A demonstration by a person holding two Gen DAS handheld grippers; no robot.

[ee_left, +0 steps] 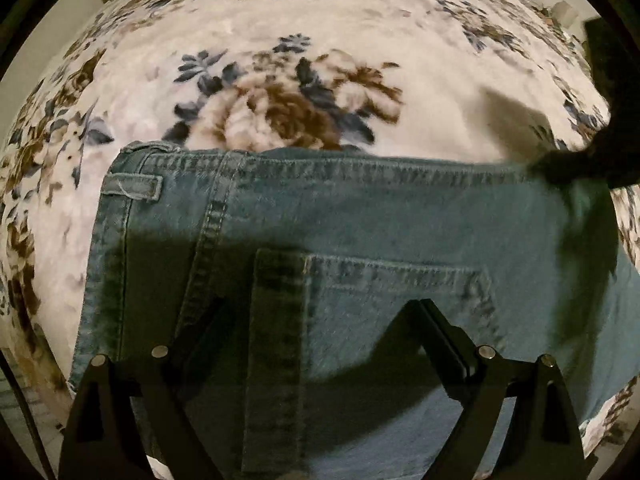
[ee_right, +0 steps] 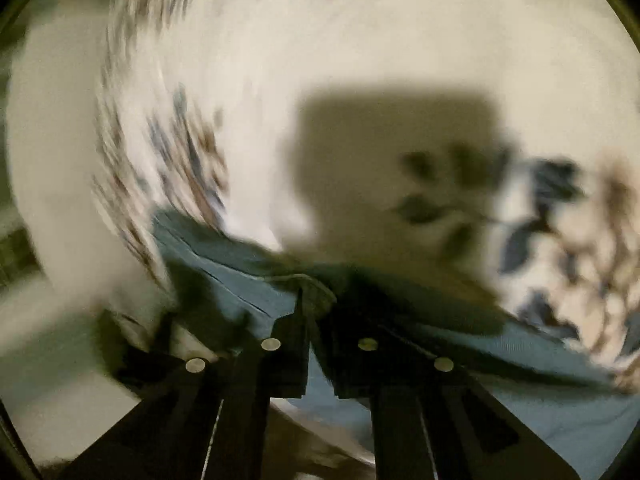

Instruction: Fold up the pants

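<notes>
Floral blanket (ee_left: 280,60) covers the whole surface, cream plush with brown roses and blue-grey leaves; a strip of pale floor or wall shows at the far left edge of the left wrist view. Pants (ee_left: 340,220) (blue denim jeans) lie flat on it, directly ahead of and under the left gripper (ee_left: 316,316). The waistband runs across the view along the jeans' far edge, with a belt loop (ee_left: 130,188) at its left end and a back pocket (ee_left: 400,292) just ahead of the fingers. Left gripper fingers are spread wide apart, hovering over the denim, nothing between them. Its right finger (ee_left: 444,332) sits over the pocket, the left finger lost in shadow over a seam. A dark blurred shape at the right end of the waistband is the right gripper (ee_left: 560,168), touching or pinching the fabric there.

Right wrist view is heavily motion-blurred. Right gripper (ee_right: 308,304) has its fingers drawn close together, with a bunched fold of the pants (ee_right: 248,280) rising between the tips, so it looks clamped on the denim edge. More denim spreads off to the right of and below the fingers. Blanket (ee_right: 400,40) fills the area ahead, with a boxy shadow (ee_right: 392,152) cast on it just beyond the fingertips.
</notes>
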